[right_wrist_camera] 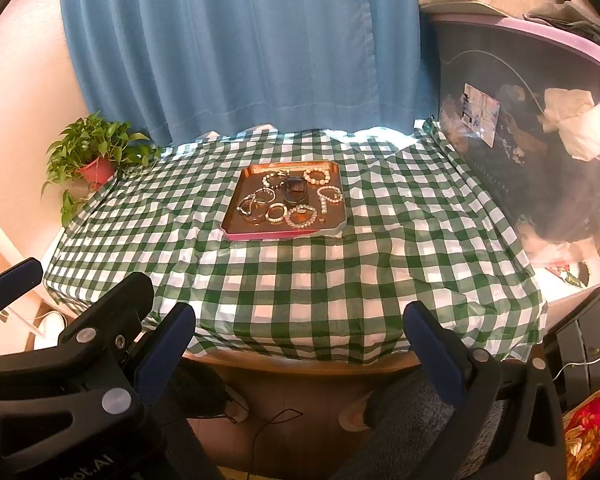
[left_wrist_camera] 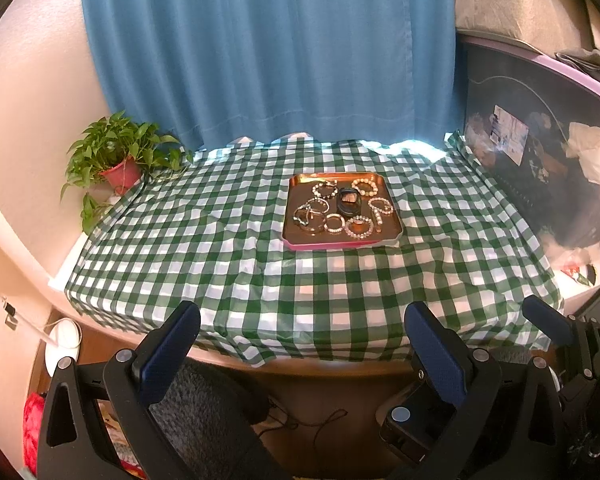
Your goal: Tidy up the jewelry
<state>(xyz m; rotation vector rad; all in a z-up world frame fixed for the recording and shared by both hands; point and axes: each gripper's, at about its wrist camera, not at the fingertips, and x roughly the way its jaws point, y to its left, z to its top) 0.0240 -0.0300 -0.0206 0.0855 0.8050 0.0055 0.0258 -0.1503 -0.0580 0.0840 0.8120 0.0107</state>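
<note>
A copper-coloured tray with a pink front rim (left_wrist_camera: 332, 245) (right_wrist_camera: 268, 235) sits on the green-checked tablecloth, mid-table. Several bead bracelets lie on it, such as a pearl one (left_wrist_camera: 365, 187) (right_wrist_camera: 317, 176) at the back right and a clear one (left_wrist_camera: 358, 227) (right_wrist_camera: 301, 216) at the front. A small dark box (left_wrist_camera: 348, 201) (right_wrist_camera: 295, 191) stands in the tray's middle. My left gripper (left_wrist_camera: 302, 326) hangs open before the table's near edge, well short of the tray. My right gripper (right_wrist_camera: 298, 326) is open too, beside it; its fingers (left_wrist_camera: 548, 324) show at the left view's right edge.
A potted green plant (left_wrist_camera: 118, 156) (right_wrist_camera: 94, 152) stands at the table's back left corner. A large dark storage bin with a purple rim (left_wrist_camera: 540, 152) (right_wrist_camera: 540, 140) lines the right side. A blue curtain (left_wrist_camera: 268, 48) hangs behind. The checked tablecloth (left_wrist_camera: 220, 248) covers the table.
</note>
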